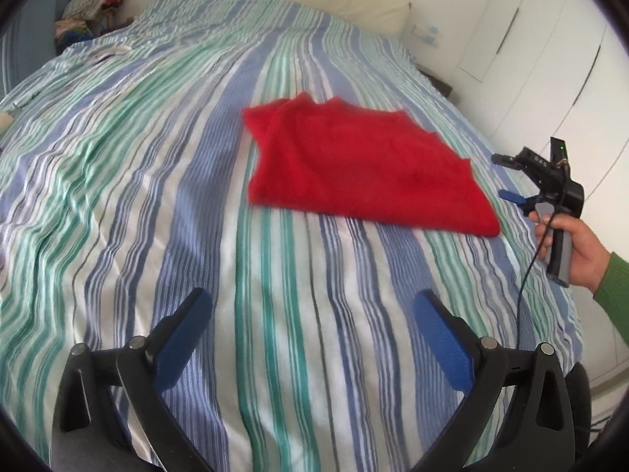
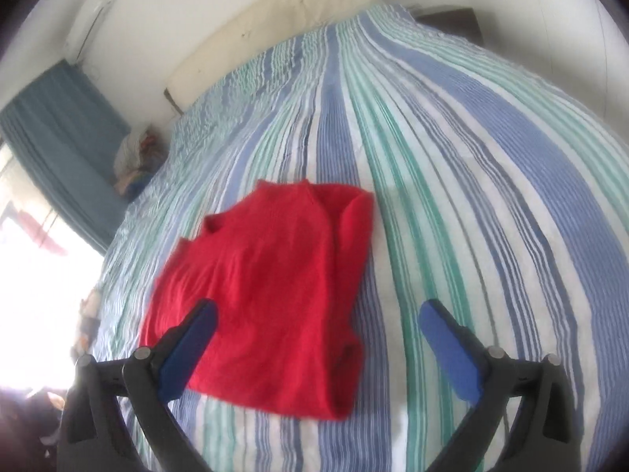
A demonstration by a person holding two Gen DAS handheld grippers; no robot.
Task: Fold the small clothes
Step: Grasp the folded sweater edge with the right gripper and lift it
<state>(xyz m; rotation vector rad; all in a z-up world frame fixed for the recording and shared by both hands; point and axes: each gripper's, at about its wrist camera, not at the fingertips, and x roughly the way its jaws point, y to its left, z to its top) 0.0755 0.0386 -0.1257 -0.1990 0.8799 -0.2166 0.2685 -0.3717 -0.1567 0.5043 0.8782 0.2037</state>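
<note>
A red garment (image 1: 354,165), apparently folded though blurred, is seen lying flat on the striped bed (image 1: 157,196), ahead of the left hand-held gripper (image 1: 312,303) and apart from it. The blue-padded fingers (image 1: 184,338) of that gripper are spread wide over bare bedding, with nothing held between them. To the right and further forward, the right hand-held gripper (image 1: 501,177) is held by a hand (image 1: 578,251) in a green sleeve, its fingers parted, just beside the garment's right edge. A pile of clothes (image 1: 94,4) is seen far ahead to the left.
</note>
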